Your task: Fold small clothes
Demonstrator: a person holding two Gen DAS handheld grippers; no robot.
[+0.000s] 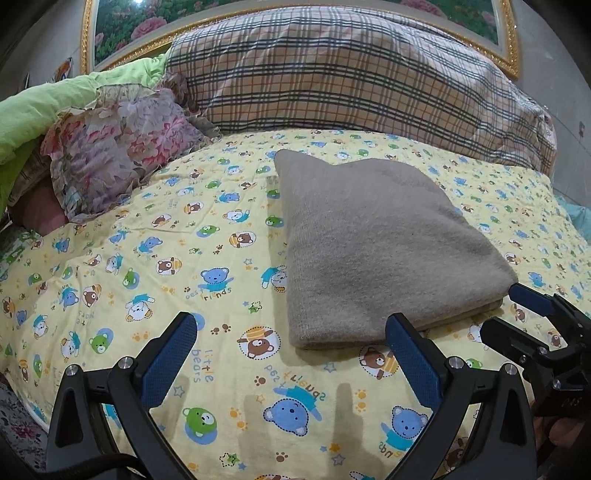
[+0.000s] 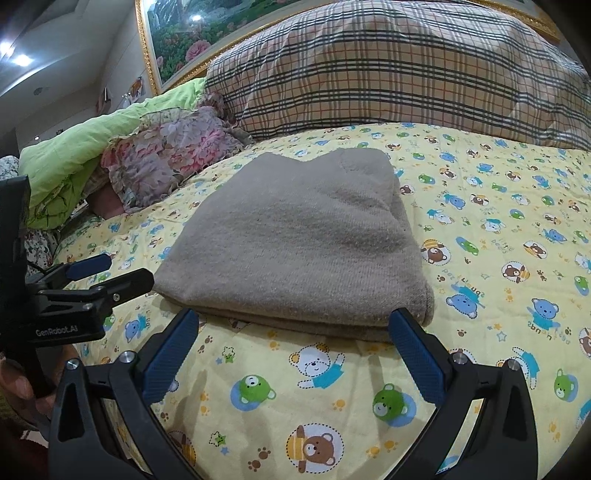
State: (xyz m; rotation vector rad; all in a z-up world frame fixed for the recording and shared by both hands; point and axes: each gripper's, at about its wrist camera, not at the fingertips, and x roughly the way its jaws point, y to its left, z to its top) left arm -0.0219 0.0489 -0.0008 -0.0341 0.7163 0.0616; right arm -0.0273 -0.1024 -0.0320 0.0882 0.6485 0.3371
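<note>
A grey-brown knitted garment (image 1: 376, 240) (image 2: 295, 236) lies folded in a thick, flat stack on the yellow bear-print sheet (image 1: 147, 258) (image 2: 498, 221). My left gripper (image 1: 291, 325) is open just short of the stack's near left corner, with nothing between its blue pads (image 1: 170, 362). My right gripper (image 2: 293, 321) is open too, facing the stack's near edge, its right fingertip (image 2: 402, 325) at the near right corner. Each gripper appears in the other's view: the right gripper (image 1: 498, 308) beside the stack's right corner, the left gripper (image 2: 129, 267) beside its left corner.
A large plaid pillow (image 1: 351, 74) (image 2: 406, 70) lies across the back of the bed. At the back left are a floral frilled cushion (image 1: 122, 147) (image 2: 173, 151) and a green quilt (image 1: 40, 107) (image 2: 81, 147). Behind them stands a gold-framed flower picture (image 1: 122, 33). A hand (image 2: 14, 387) holds the left gripper.
</note>
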